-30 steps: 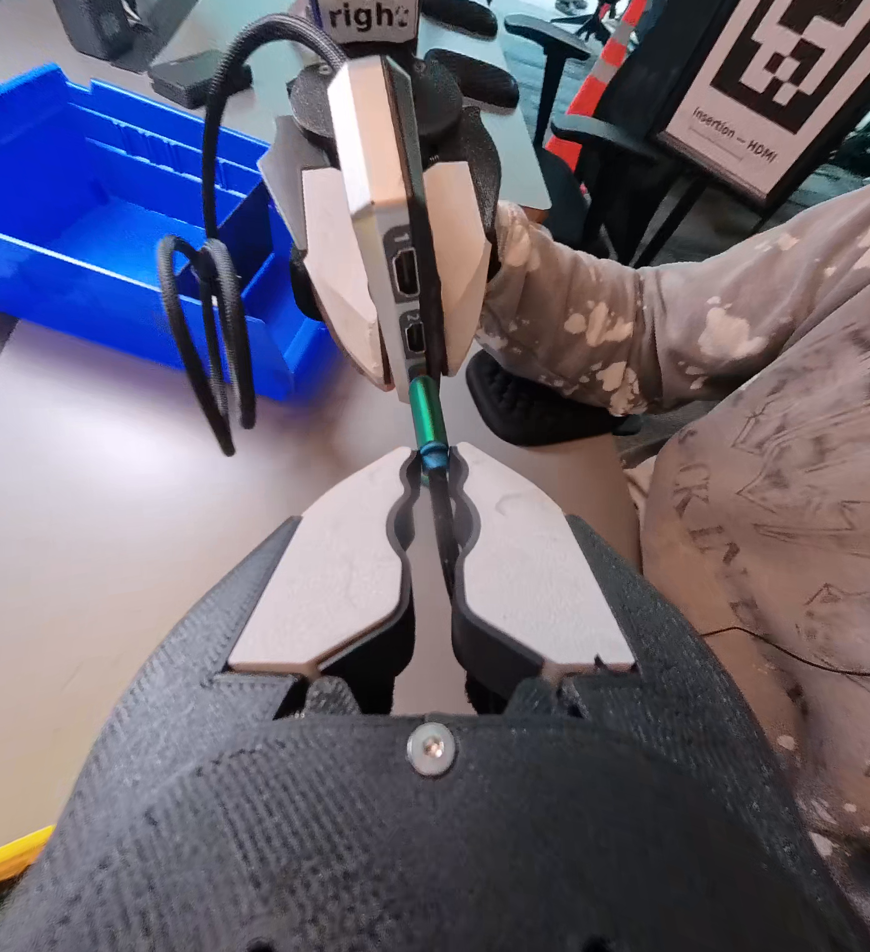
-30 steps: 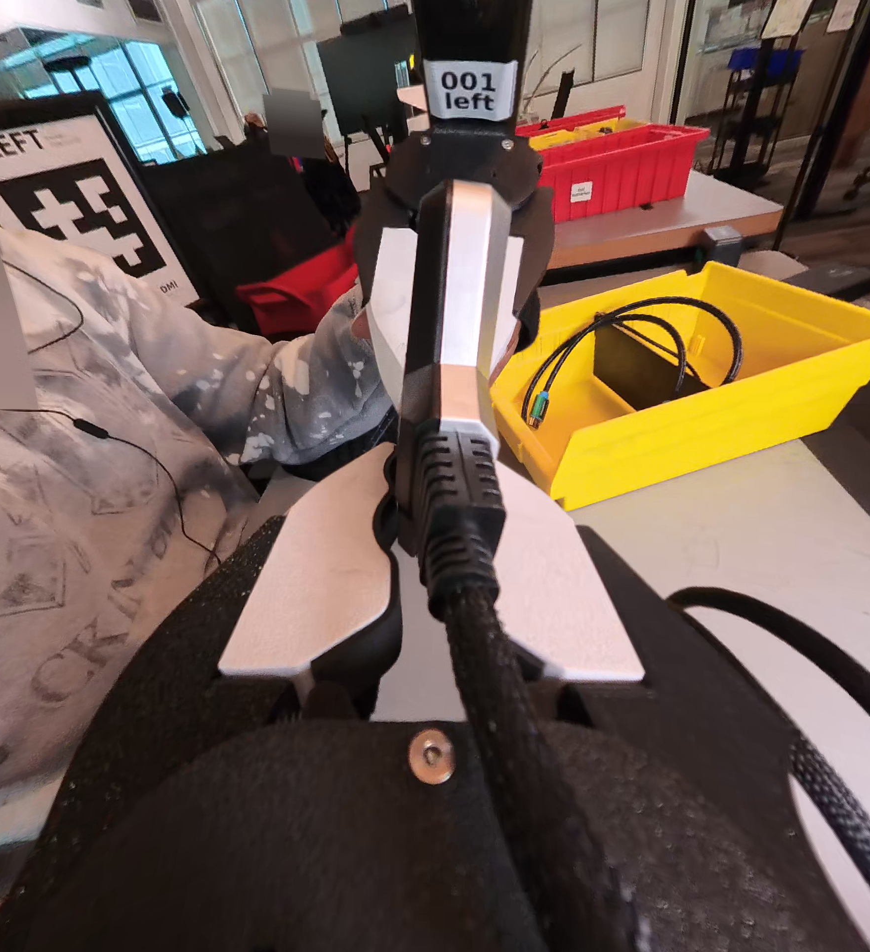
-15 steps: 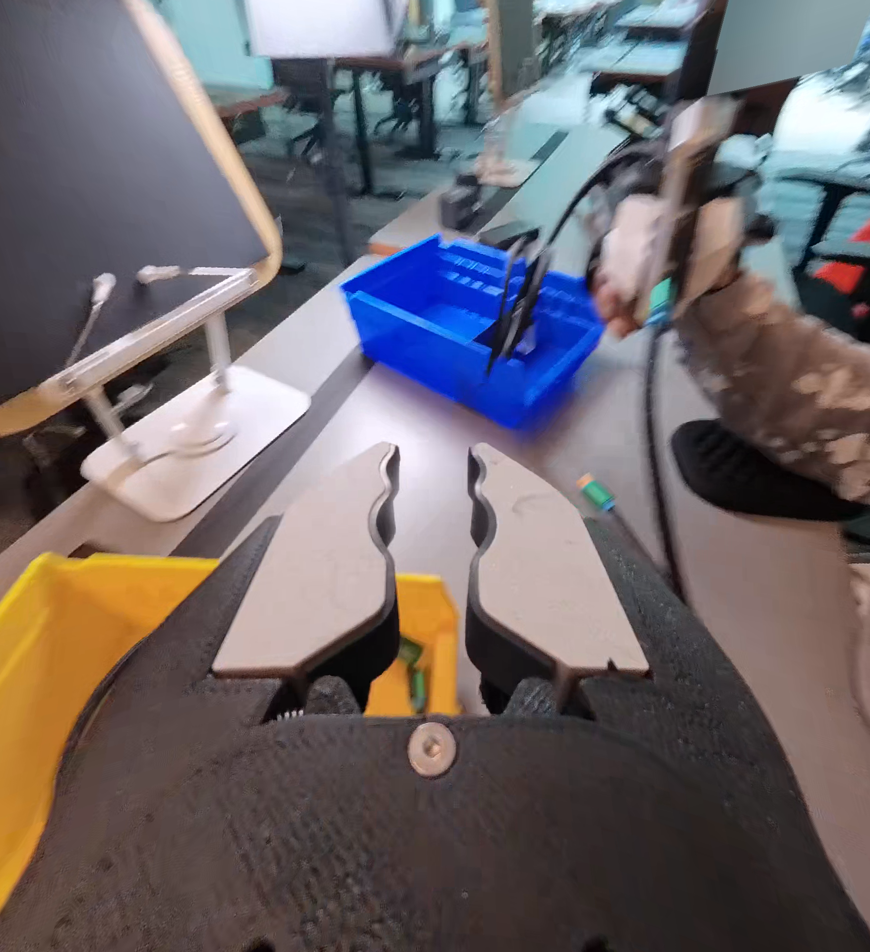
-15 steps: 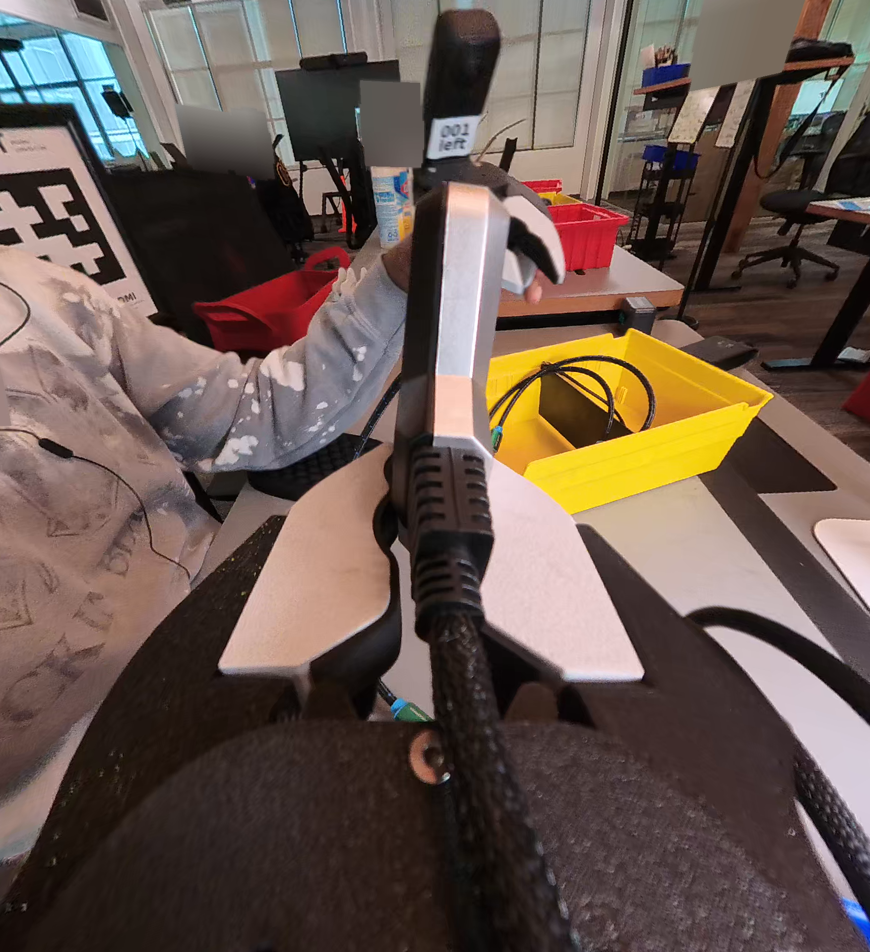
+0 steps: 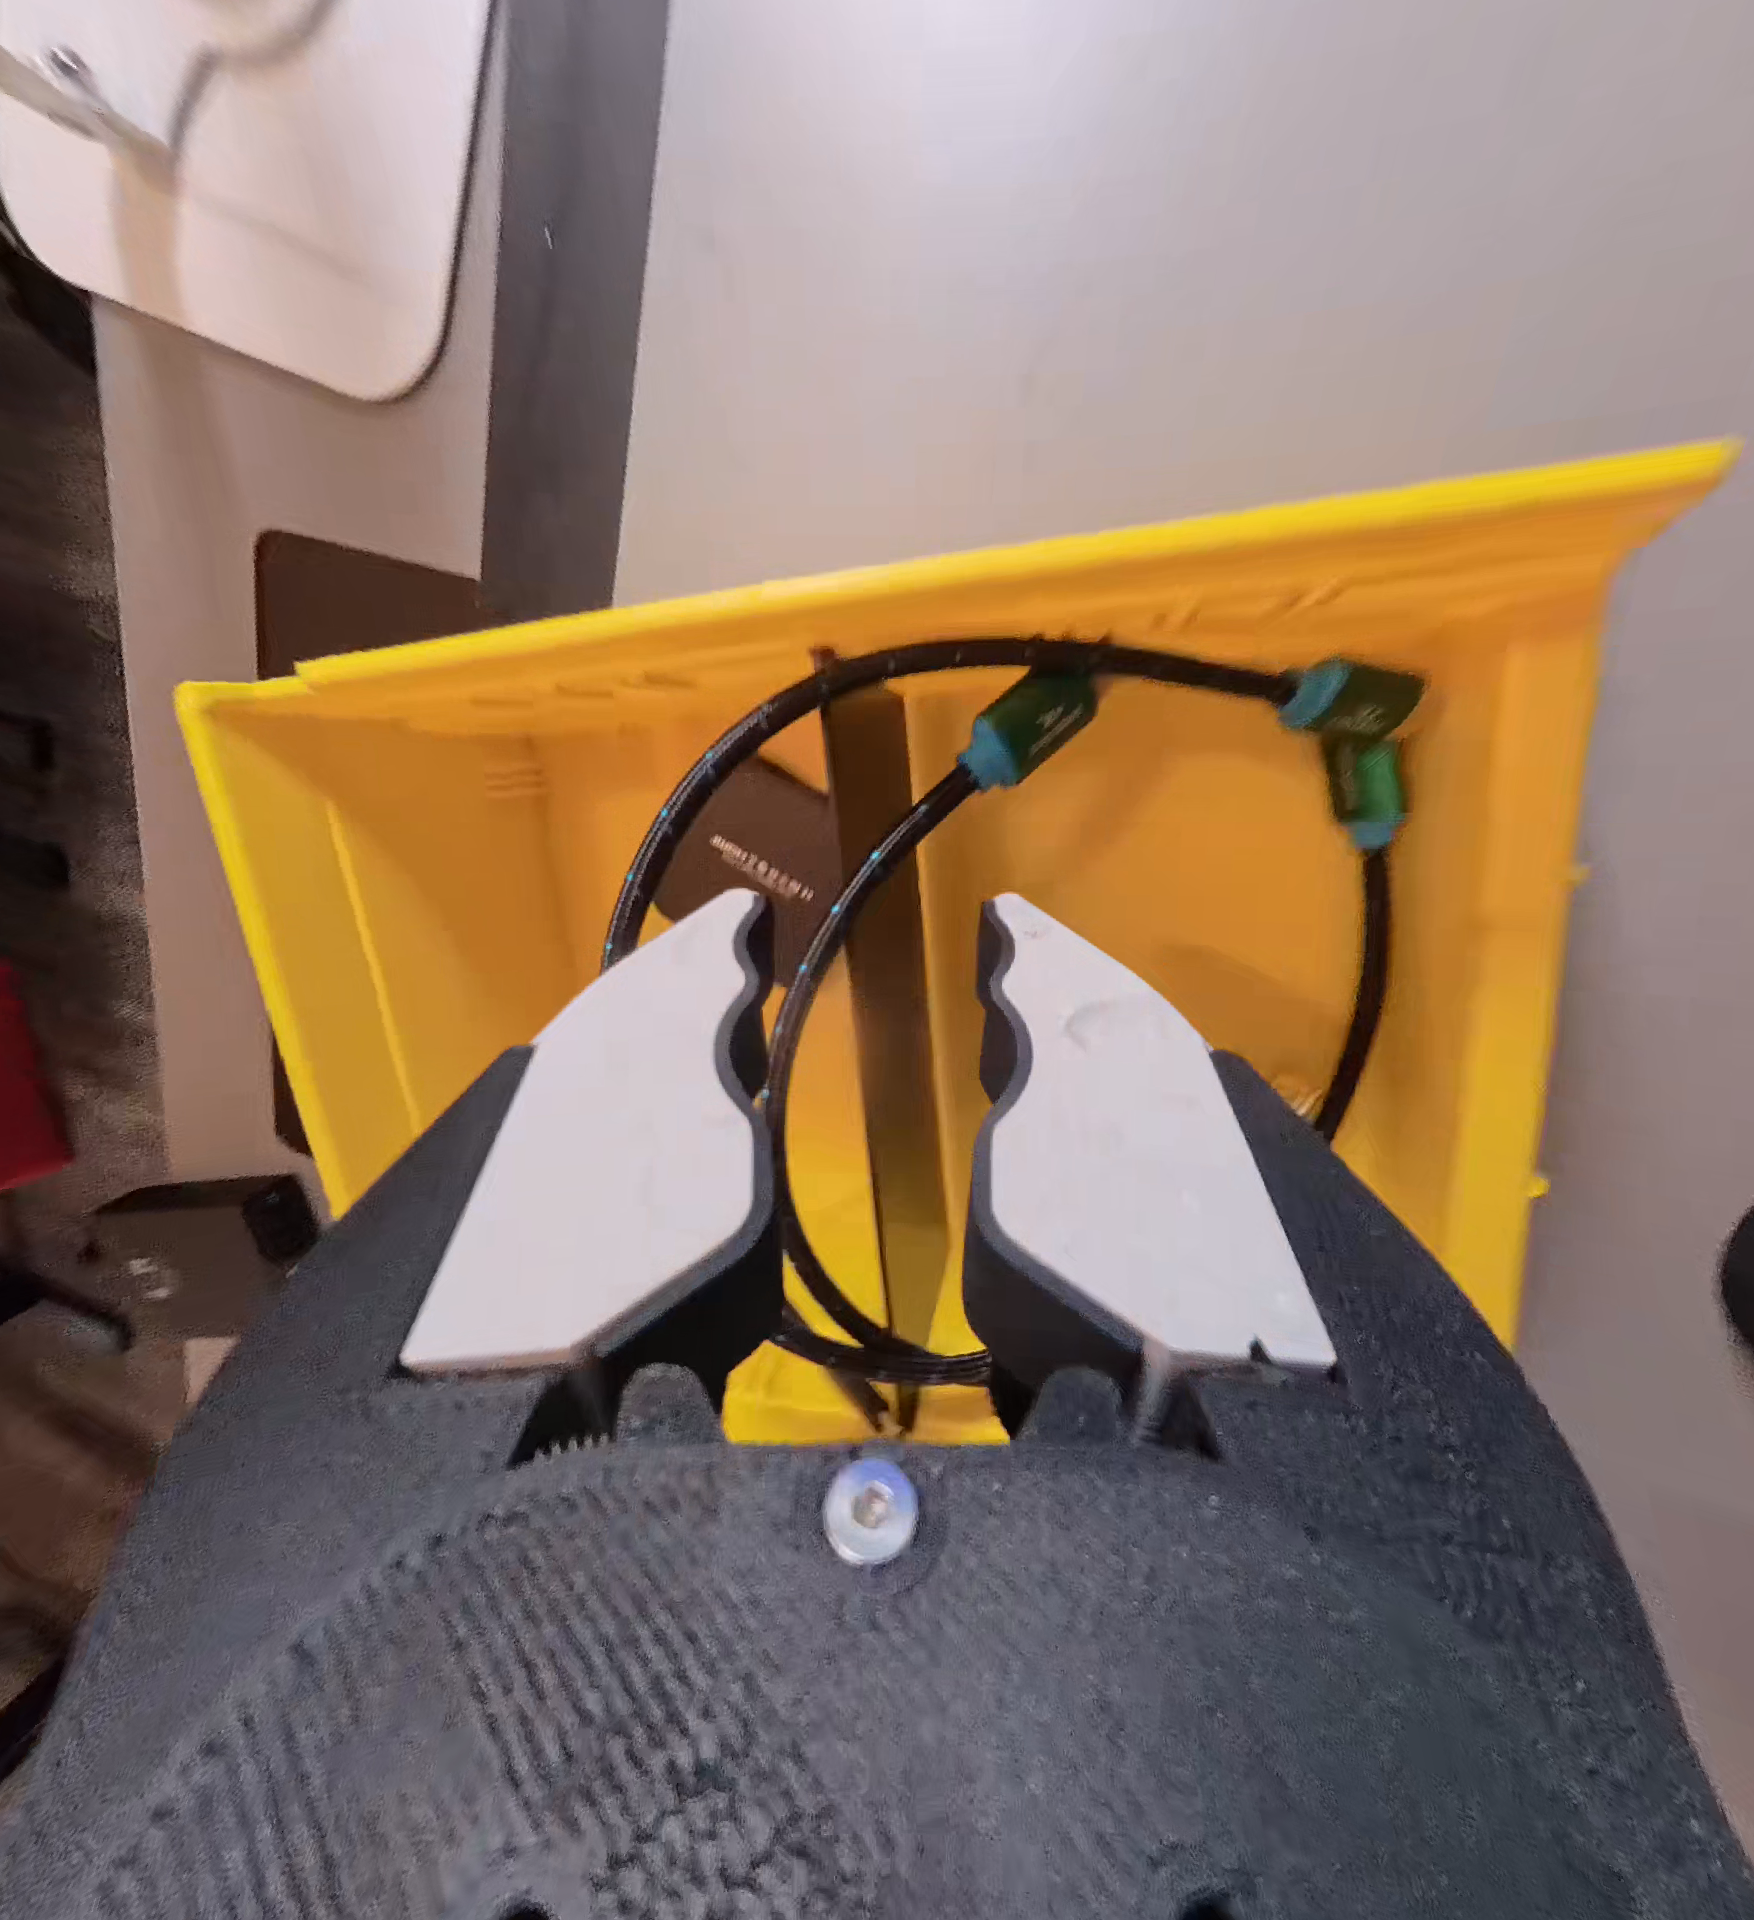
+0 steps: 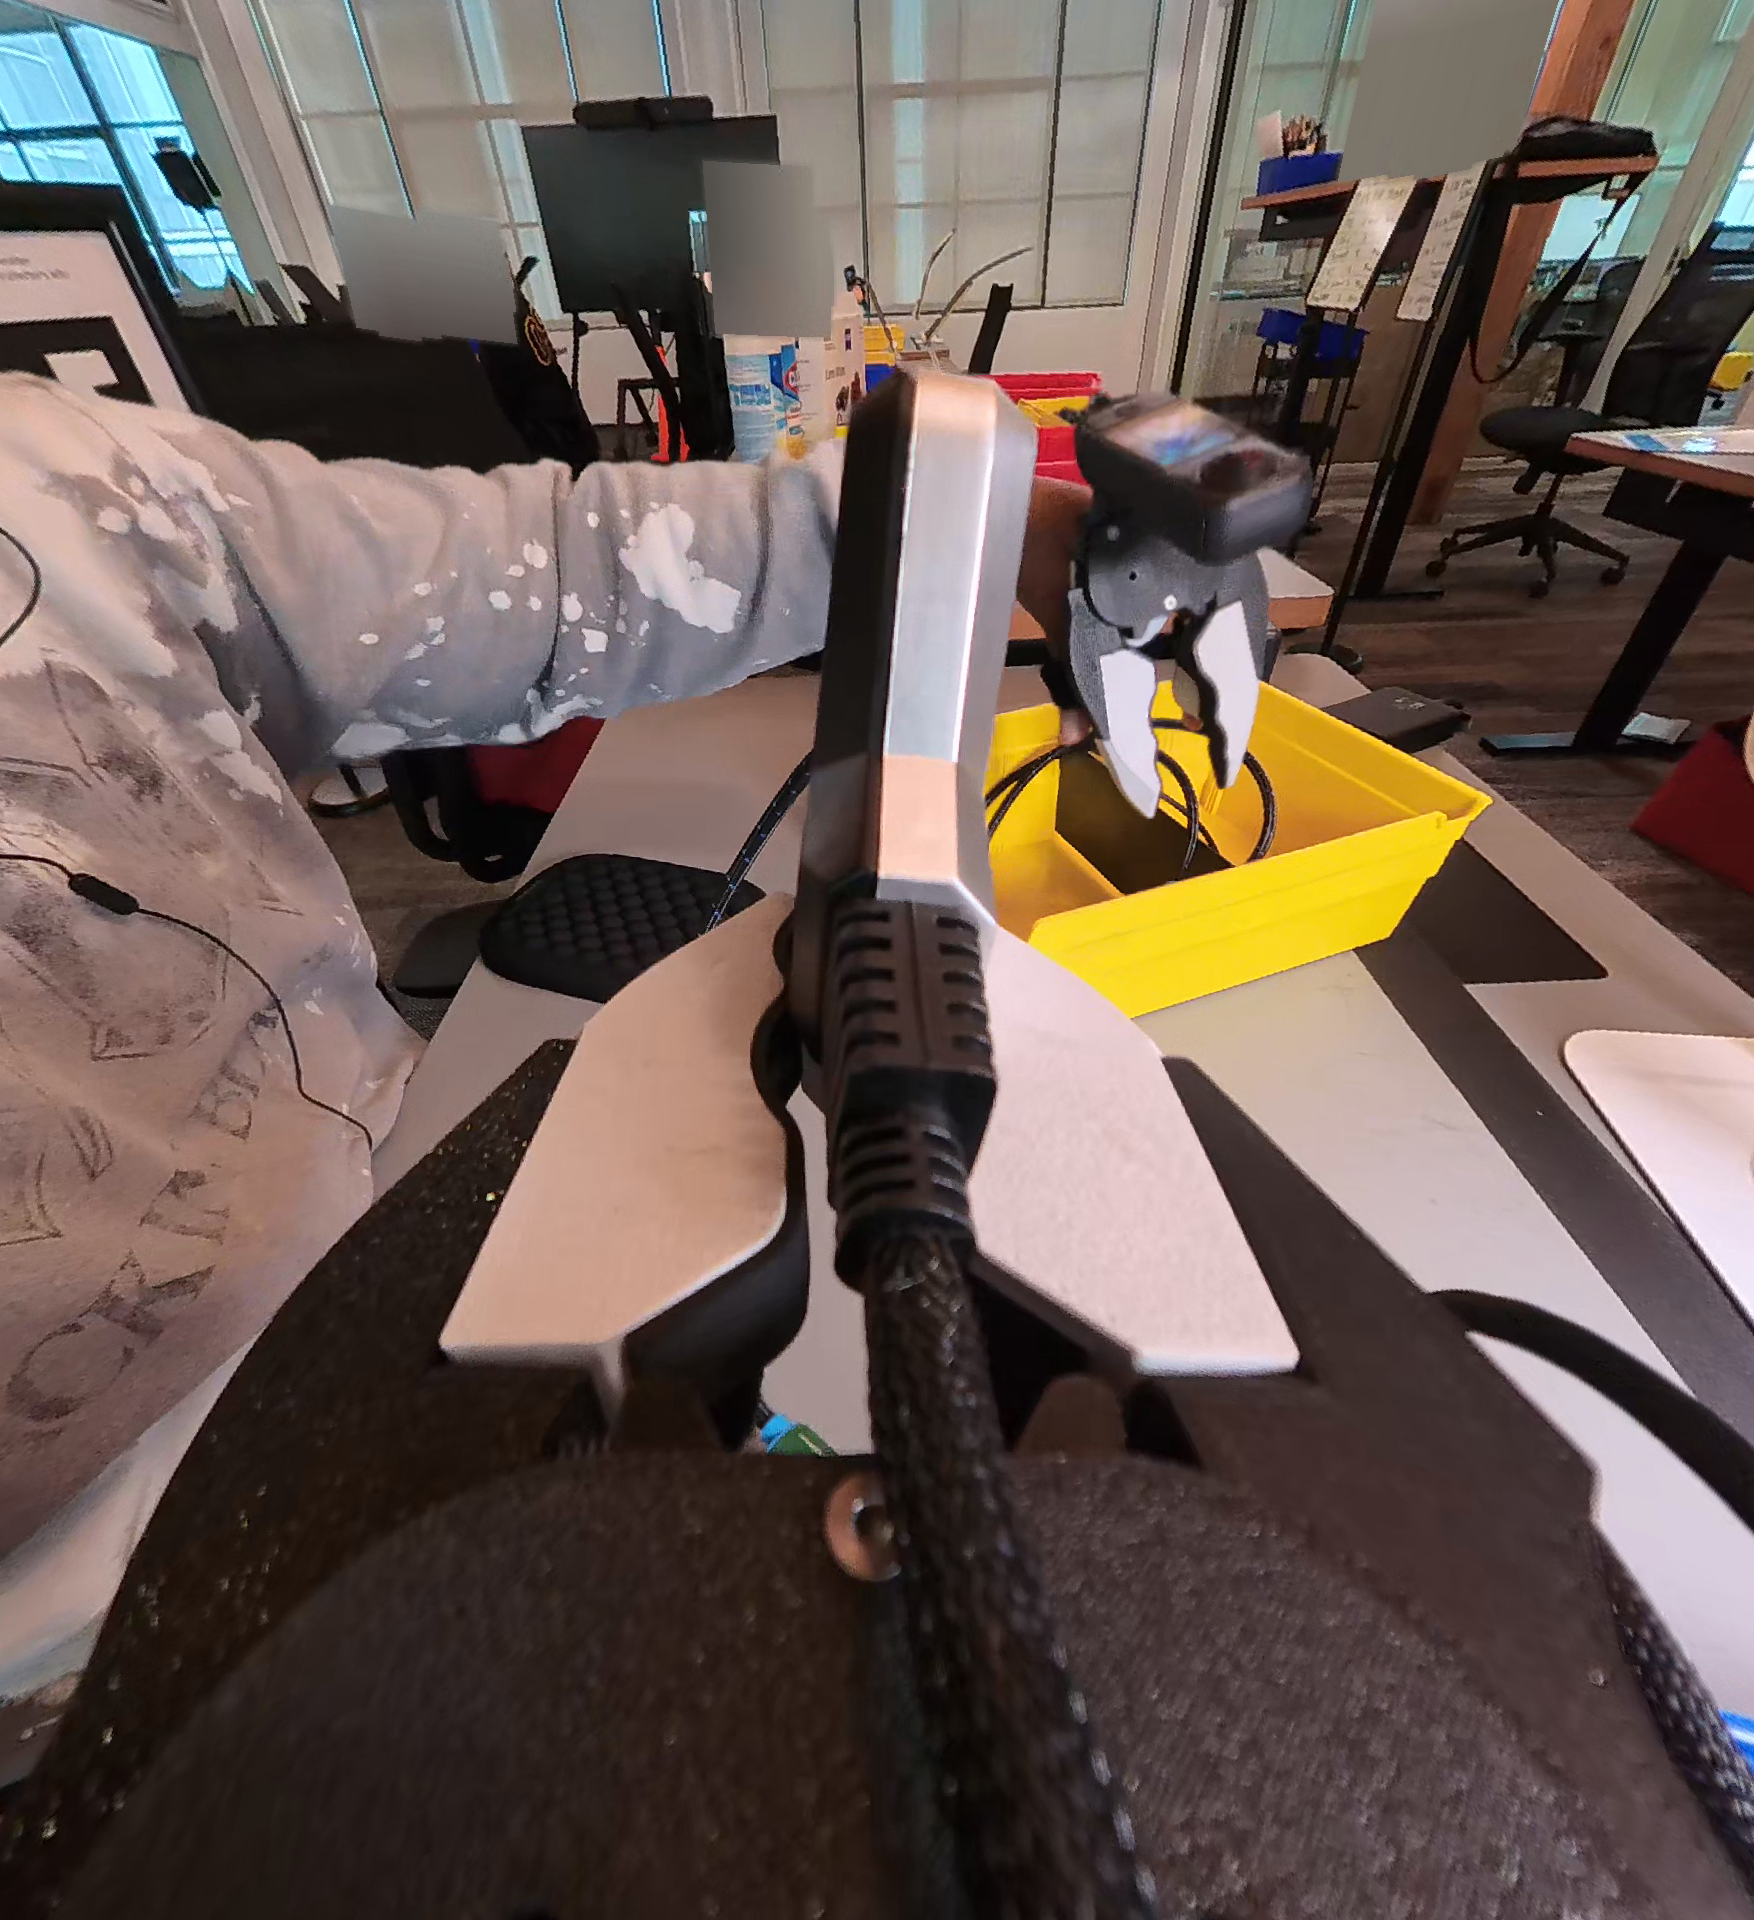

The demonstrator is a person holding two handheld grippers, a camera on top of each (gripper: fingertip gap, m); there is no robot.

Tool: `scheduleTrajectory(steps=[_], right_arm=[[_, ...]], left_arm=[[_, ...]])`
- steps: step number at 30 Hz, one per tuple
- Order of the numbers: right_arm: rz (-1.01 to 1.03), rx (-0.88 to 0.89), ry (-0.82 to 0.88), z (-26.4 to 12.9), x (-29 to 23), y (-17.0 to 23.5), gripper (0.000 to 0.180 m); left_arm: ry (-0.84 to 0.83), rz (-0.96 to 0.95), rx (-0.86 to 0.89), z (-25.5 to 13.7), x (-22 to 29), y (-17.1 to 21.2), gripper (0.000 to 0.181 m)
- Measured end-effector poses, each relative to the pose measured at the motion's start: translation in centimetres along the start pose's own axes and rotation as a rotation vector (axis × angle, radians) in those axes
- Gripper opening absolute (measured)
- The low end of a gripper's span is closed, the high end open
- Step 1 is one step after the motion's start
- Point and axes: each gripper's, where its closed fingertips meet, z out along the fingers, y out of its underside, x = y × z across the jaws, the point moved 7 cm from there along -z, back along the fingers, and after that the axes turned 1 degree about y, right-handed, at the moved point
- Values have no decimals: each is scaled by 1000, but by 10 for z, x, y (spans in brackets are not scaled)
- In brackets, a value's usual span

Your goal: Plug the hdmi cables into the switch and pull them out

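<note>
Cable (image 5: 842, 997) dropped, the left gripper (image 5: 868, 925) now gapes empty over the yellow bin (image 5: 416, 894), likely fetching another, while the right gripper (image 6: 878, 997) stays clamped on the switch (image 6: 914, 665).

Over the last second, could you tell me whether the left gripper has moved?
Yes. The left gripper has left the silver and black HDMI switch and swung away to hang, open and empty, over the yellow plastic bin.
</note>
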Motion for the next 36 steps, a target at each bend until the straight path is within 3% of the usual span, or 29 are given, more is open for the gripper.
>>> scheduleTrajectory(steps=[1, 6, 10, 19, 26, 29, 33, 36], right_arm=[[2, -2, 2, 0, 1, 1, 21], [18, 2, 20, -4, 7, 5, 21], [32, -1, 33, -6, 12, 9, 21], [39, -7, 46, -6, 15, 11, 21], [34, 6, 45, -7, 13, 8, 21], [38, 13, 37, -7, 13, 8, 21], [32, -1, 40, -4, 11, 8, 21], [22, -2, 45, -6, 10, 7, 21]], left_arm=[[-4, 27, -40, 6, -2, 2, 40], [2, 110, -88, 29, -3, 5, 38], [-18, 153, -107, 39, -3, 8, 16], [-82, 120, -50, 8, -11, 23, 10], [77, 63, 16, -21, -1, 22, 9], [85, 40, -109, -22, -4, 25, 9], [91, 217, -398, -2, 13, 23, 8], [170, 272, -441, 9, 24, 23, 7]])
